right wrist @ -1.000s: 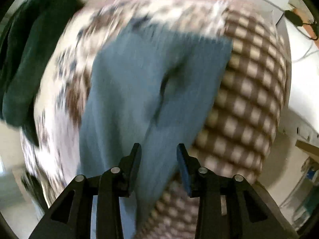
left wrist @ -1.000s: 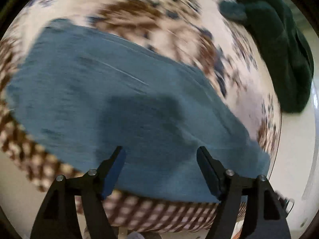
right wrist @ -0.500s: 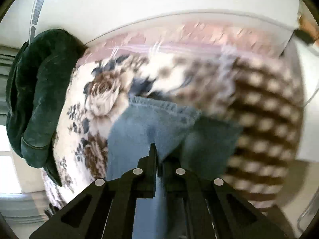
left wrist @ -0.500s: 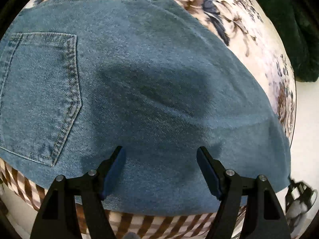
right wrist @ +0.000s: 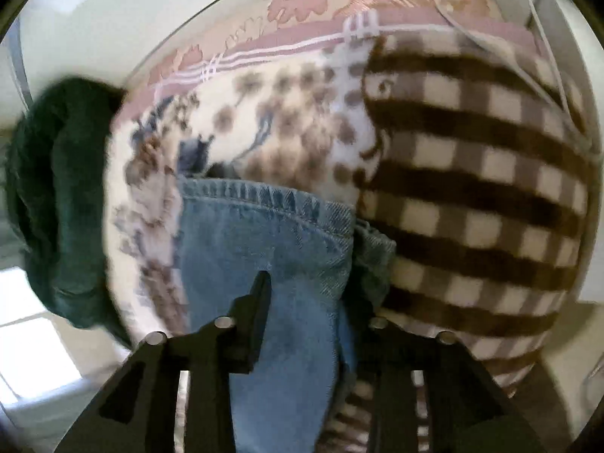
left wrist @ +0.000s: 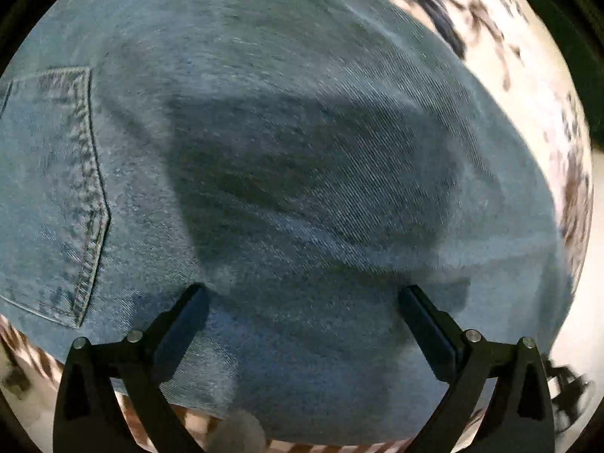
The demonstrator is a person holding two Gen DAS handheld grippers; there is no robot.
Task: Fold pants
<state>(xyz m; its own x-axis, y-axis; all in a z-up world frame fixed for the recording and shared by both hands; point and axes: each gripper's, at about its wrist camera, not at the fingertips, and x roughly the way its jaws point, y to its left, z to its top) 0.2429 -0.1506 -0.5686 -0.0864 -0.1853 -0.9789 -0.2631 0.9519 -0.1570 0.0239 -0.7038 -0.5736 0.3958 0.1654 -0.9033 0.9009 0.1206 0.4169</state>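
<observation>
**Fold under way, not finished**

We hold our left gripper point(left wrist: 302, 317) wide and empty just above the jeans point(left wrist: 287, 158), spread ahead of it with a back pocket point(left wrist: 49, 196) to its left. Our right gripper point(right wrist: 317, 313) has denim point(right wrist: 264, 249) between its fingers — whether clamped we cannot tell. No containers appear

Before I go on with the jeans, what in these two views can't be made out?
- Right gripper: denim of the jeans covers one finger, so its grip is unclear.
- Jeans' waistband and legs: cut off by the left view's edges.
- Blanket pattern, left view: motion-blurred.
</observation>
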